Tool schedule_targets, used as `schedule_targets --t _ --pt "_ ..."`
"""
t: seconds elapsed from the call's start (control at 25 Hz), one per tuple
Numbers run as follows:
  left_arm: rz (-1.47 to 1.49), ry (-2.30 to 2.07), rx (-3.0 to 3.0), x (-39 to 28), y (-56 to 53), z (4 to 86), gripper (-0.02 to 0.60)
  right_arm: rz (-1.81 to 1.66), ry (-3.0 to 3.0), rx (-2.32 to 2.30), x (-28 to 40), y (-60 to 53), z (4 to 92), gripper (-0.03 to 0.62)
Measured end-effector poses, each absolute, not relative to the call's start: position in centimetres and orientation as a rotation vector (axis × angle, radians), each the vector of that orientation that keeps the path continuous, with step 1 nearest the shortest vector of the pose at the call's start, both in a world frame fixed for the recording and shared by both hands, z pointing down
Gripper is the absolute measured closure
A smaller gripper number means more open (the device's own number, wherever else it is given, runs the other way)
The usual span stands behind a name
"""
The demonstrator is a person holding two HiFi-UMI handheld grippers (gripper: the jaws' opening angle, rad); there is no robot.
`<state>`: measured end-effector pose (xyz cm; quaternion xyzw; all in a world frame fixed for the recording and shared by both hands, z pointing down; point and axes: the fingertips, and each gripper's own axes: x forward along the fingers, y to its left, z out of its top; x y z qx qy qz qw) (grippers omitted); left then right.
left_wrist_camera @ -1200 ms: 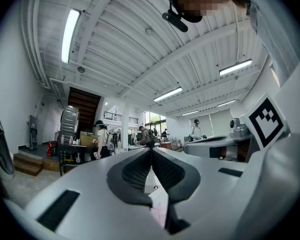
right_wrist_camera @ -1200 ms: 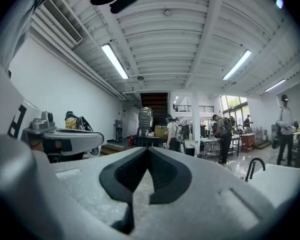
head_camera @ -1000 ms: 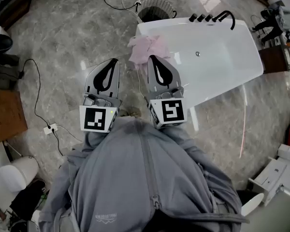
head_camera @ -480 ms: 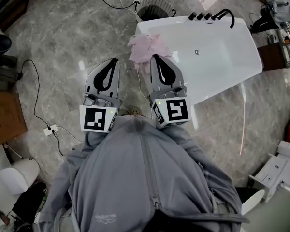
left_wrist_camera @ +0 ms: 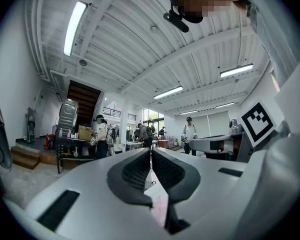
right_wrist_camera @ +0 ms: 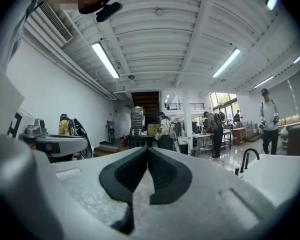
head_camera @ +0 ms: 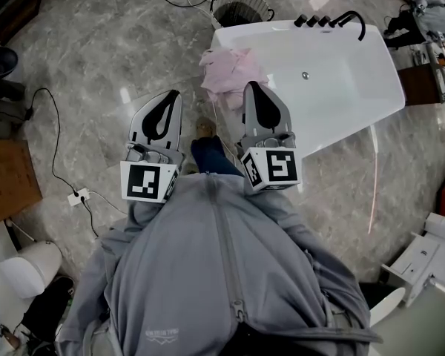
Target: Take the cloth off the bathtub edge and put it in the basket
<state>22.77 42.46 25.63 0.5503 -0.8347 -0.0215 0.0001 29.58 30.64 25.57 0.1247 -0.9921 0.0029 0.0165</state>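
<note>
Pink cloth (head_camera: 230, 69) on the bathtub (head_camera: 345, 106) edge, basket (head_camera: 224, 13) just behind. Left gripper (head_camera: 173, 95) and right gripper (head_camera: 251, 87) nearby, jaws closed, holding nothing.

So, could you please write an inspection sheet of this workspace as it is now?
Surface: glossy grey marble floor.
Job's things: pink cloth draped on the edge of the white bathtub; basket on the floor beyond the tub's corner.
Clutter: cardboard box at left.
Grippers: left gripper and right gripper both shut, neither holding anything.
Cables: black cable running to a power strip.
Surroundings: people at benches in the background.
</note>
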Motion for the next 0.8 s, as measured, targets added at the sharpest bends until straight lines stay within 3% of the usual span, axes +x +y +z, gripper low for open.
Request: schedule_targets --t 0.8 --pt "-0.094 -2.572 1.85 11.0 25.9 26.9 0.566 -0.026 -3.104 0.422 19.5 15.9 27.8 0.591"
